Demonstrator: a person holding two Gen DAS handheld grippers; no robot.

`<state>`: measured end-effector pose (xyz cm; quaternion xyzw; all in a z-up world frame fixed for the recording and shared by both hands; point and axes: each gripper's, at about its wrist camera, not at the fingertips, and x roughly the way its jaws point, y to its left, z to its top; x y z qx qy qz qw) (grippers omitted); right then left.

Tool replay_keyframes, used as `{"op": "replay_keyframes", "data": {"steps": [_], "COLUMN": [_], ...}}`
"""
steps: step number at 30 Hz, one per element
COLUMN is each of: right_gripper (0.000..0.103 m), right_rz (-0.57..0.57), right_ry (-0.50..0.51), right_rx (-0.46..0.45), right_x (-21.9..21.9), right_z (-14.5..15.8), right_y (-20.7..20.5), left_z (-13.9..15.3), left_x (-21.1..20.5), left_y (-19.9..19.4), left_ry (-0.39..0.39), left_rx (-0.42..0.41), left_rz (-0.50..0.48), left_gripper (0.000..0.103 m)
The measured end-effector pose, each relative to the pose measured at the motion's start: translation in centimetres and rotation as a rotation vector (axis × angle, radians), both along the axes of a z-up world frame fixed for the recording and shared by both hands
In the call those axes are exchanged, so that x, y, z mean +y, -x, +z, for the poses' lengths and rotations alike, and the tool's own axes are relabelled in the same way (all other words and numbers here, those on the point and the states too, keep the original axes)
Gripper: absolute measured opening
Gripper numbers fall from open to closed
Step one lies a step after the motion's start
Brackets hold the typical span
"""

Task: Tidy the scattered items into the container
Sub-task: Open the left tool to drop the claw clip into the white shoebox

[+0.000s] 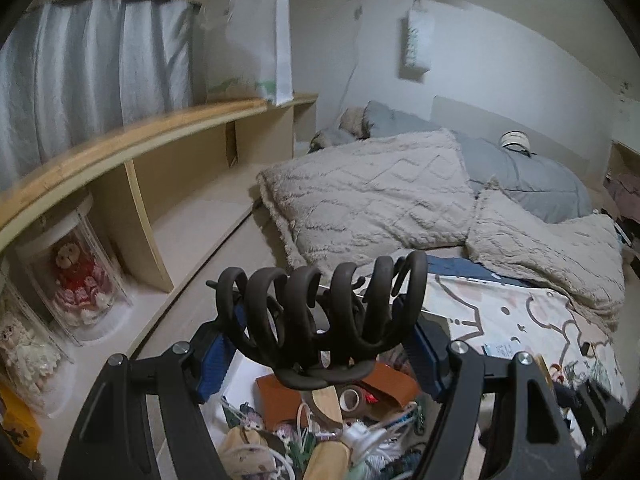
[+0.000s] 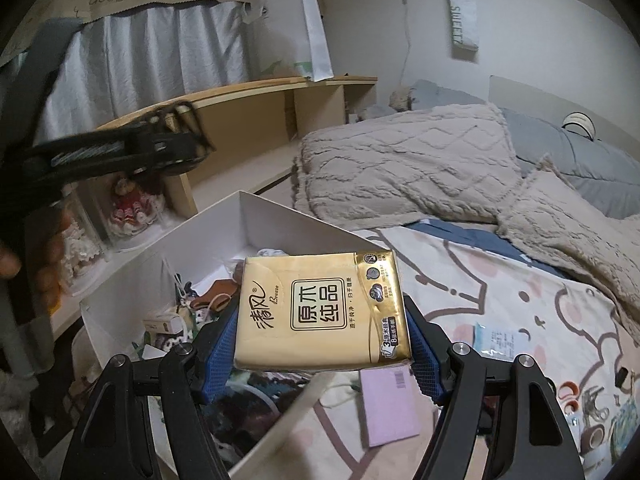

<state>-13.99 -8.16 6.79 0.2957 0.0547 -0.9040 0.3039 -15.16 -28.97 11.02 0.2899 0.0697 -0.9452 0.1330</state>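
Your left gripper (image 1: 320, 328) is clamped on a matte dark-brown claw hair clip (image 1: 320, 316), curved teeth up, above the clutter in the white box (image 2: 280, 216). Your right gripper (image 2: 320, 340) pinches a glossy gold tissue pack (image 2: 320, 312) over the box's near corner. A lilac rectangular card (image 2: 388, 408) lies flat on the patterned bedsheet (image 2: 500, 280) beside the box.

Left hand-held gripper (image 1: 320, 344), right hand-held gripper (image 2: 322, 340): both clamped.
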Motion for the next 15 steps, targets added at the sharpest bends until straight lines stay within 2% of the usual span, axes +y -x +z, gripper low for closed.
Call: {"op": "replay_keyframes", "data": {"steps": [2,7,15], "right_gripper": [0.075,0.075,0.075], "right_rz": [0.011,0.038,0.067], "right_ry": [0.001,-0.007,-0.027], "right_rx": [-0.007,-0.031,-0.045], "right_x": [-0.4,-1.5,-2.4], "right_z": [-0.1,-0.6,-1.4], "right_y": [0.1,0.7,0.6], "left_z": [-0.9,-4.0,-7.9], "left_x": [-0.8,-2.9,-5.2], "left_y": [1.3,3.6,5.3], "left_ry": [-0.035,-0.186,-0.318], "left_rx": [-0.032,-0.099,-0.156], "left_rz": [0.026,0.098,0.238], "left_gripper": [0.075,0.075,0.075]}}
